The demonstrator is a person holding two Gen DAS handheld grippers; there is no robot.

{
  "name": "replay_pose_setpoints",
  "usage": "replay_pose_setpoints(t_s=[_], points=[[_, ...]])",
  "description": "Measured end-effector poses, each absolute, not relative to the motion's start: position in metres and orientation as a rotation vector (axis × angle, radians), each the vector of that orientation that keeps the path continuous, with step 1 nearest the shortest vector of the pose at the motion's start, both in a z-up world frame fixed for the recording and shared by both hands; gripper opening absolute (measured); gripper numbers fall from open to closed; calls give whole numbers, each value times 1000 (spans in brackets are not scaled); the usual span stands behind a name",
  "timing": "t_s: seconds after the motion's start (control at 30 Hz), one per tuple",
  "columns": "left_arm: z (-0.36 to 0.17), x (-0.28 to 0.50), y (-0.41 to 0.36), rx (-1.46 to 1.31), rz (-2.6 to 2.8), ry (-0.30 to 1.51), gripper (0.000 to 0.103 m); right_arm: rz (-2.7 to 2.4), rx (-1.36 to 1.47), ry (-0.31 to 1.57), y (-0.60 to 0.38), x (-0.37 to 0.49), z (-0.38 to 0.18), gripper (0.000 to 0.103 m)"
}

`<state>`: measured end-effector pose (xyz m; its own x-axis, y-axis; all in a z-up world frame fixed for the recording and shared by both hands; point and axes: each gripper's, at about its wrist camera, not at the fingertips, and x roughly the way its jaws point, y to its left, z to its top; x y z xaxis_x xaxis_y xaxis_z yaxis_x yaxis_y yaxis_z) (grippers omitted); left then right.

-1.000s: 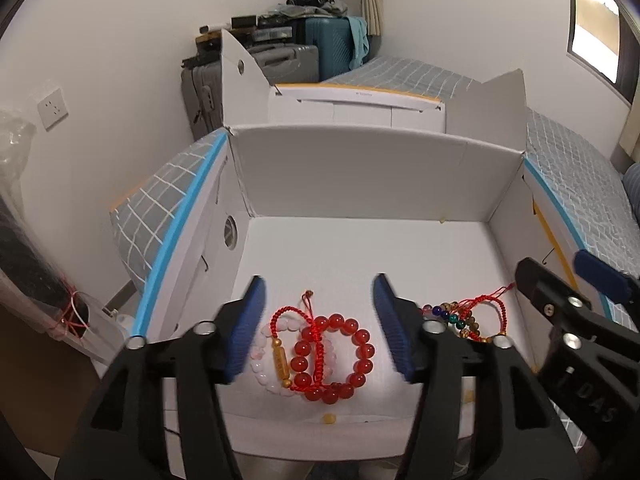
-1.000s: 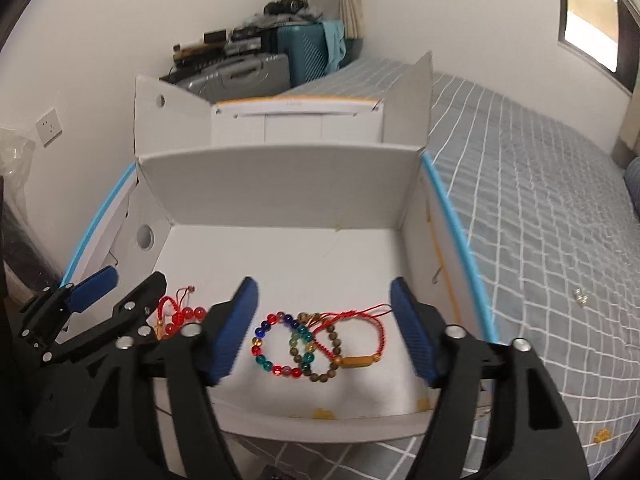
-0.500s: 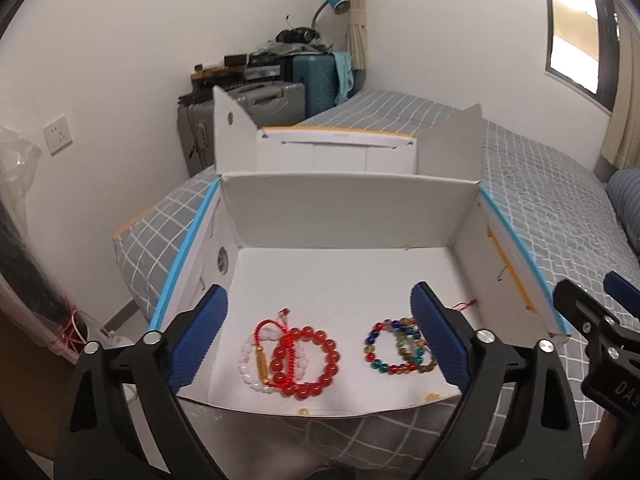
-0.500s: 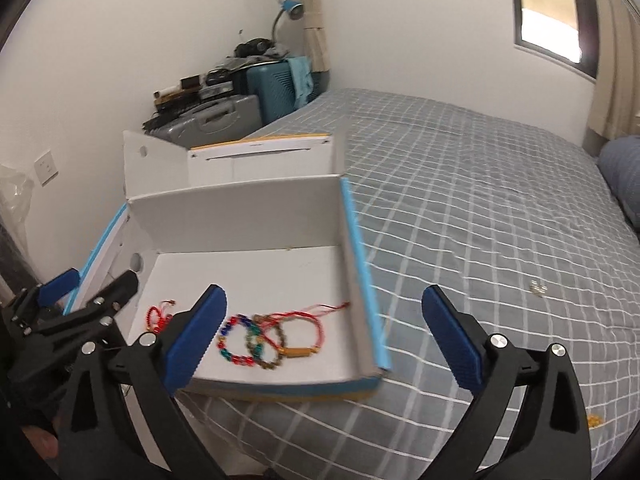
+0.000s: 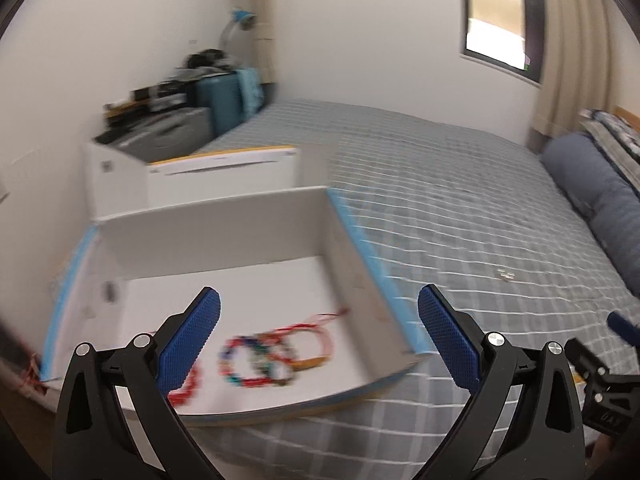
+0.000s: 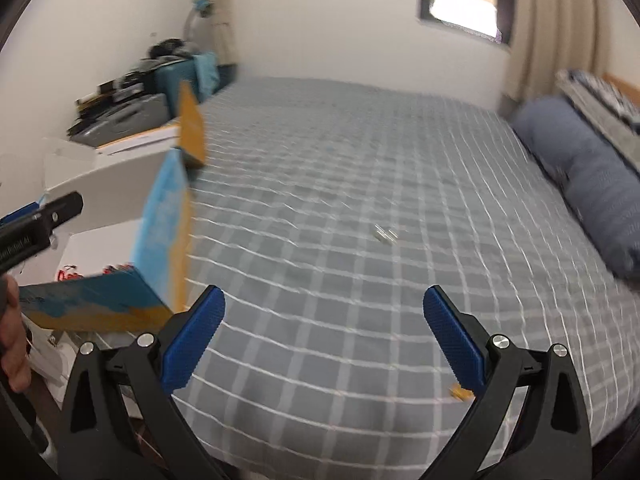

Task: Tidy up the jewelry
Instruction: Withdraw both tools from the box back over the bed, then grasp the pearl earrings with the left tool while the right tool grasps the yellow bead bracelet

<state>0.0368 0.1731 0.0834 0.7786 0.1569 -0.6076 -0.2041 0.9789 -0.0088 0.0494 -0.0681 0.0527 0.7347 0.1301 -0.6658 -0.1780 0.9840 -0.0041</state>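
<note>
A white open cardboard box [image 5: 224, 240] with blue edges sits on the bed corner. Inside it lie a multicoloured bead bracelet [image 5: 256, 360] with red cord bracelets, and a red bead bracelet [image 5: 186, 390] partly hidden by my left finger. My left gripper [image 5: 318, 340] is open and empty, above the box's right front. My right gripper [image 6: 324, 334] is open and empty over the bedspread, right of the box [image 6: 160, 224]. A small clear pair of earrings [image 6: 385, 234] lies on the bed ahead; it also shows in the left wrist view [image 5: 506, 275]. A small yellow piece [image 6: 460, 392] lies by my right finger.
The grey checked bedspread [image 6: 360, 184] fills the right. A blue-grey pillow [image 6: 592, 184] lies at the far right. Suitcases and clutter [image 5: 180, 120] stand behind the box by the wall. A window [image 5: 496, 12] and curtain are at the back.
Both grippers have pulled back from the box and swung right, opening wide. The right wrist view has moved from the box to the open bedspread. The bracelets stay in the box.
</note>
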Motion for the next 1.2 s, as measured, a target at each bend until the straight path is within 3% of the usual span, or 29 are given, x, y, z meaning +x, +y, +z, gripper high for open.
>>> replay_pose_setpoints(t_s=[0.67,1.07,1.2], points=[[17,180,-23,33,-104,835,97,-53,68,888,-219,48,-24,92],[-52,253,-59,106,-59,927,97,-79,44,960,-222,58,-71,91],[-63,264,-69,128,-39,902,97,-71,34,983,-222,61,-81,84]])
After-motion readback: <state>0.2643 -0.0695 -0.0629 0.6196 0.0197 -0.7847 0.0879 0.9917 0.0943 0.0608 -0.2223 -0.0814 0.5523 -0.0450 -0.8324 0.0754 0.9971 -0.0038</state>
